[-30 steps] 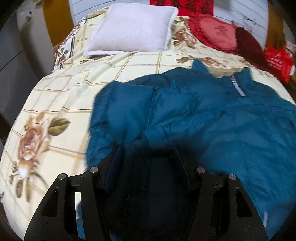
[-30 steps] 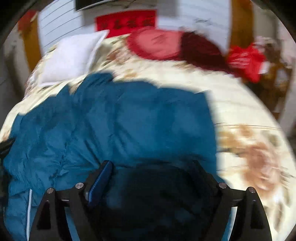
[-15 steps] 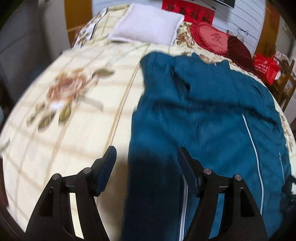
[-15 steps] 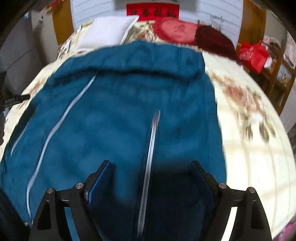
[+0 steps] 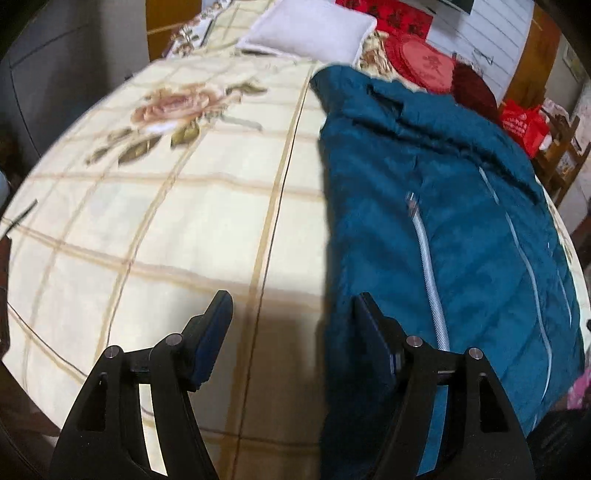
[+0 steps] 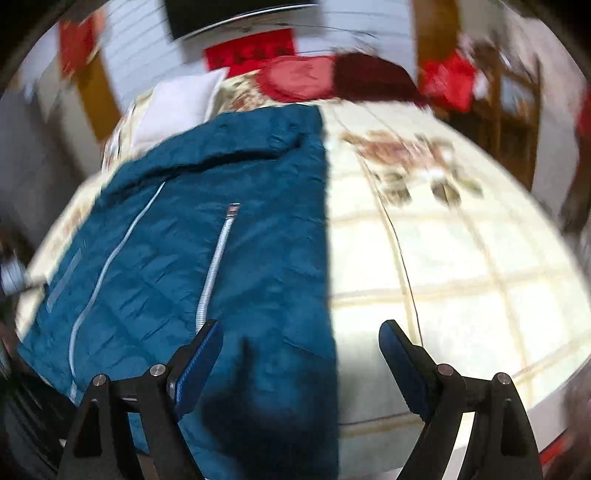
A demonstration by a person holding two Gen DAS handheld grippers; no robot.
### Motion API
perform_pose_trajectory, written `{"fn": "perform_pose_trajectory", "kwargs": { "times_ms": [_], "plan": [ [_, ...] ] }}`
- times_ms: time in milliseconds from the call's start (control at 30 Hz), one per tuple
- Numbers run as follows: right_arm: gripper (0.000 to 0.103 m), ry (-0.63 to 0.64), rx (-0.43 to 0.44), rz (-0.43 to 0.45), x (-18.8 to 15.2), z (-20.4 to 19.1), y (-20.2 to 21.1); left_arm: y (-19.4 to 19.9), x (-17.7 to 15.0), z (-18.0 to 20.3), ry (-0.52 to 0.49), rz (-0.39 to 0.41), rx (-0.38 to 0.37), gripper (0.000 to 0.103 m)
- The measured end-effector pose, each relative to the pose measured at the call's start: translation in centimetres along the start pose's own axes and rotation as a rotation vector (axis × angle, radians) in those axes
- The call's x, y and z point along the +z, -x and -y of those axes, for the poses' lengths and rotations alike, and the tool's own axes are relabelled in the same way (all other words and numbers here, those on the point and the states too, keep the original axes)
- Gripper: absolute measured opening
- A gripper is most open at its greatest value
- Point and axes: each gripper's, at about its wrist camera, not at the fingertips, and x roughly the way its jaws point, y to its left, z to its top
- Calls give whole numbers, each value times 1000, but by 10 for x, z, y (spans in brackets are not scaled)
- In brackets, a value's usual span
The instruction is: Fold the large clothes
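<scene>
The teal jacket (image 5: 454,236) is lying flat down the middle of the bed (image 5: 177,221), collar up by the pillows. Both the left gripper (image 5: 291,314) and right gripper (image 6: 299,343) hang over its near edge, jaws spread wide, gripping nothing.

Jacket (image 5: 461,229) spread lengthwise on the bed (image 5: 177,229), pillow (image 5: 310,31) behind its far end, cushions (image 5: 428,61) right of the pillow.

The teal jacket (image 5: 461,229) is quilted cloth with a slight sheen and a pale, ribbed zipper (image 5: 428,273). The floral bedspread (image 5: 177,221) looks like smooth matt cotton; the white pillow (image 5: 310,29) is soft cloth. Both grippers, left (image 5: 293,306) and right (image 6: 299,336), are matt black plastic with blue pads (image 6: 199,369) and small metal pins.
</scene>
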Motion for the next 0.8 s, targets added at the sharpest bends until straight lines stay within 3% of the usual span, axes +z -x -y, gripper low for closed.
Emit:
{"fn": "perform_pose_trajectory", "kwargs": {
  "times_ms": [133,267,400,567,667,800],
  "plan": [
    [86,-125,156,-30,-18,22,-18,8,-3,-4,-6,26,-65,69],
    [91,-78,192,38,-23,16,-16,0,-3,2,-8,-6,-104,69],
    [92,-92,352,27,-23,13,-23,1,-3,9,-20,6,-140,69],
    [93,-107,455,29,-26,16,-24,-7,-6,6,7,-22,-185,69],
    [93,-122,513,16,-27,21,-22,-6,-10,9,-6,-28,-218,81],
    [92,-102,654,-30,-28,7,-22,-2,-19,20,-50,-67,-325,83]
  ]
}}
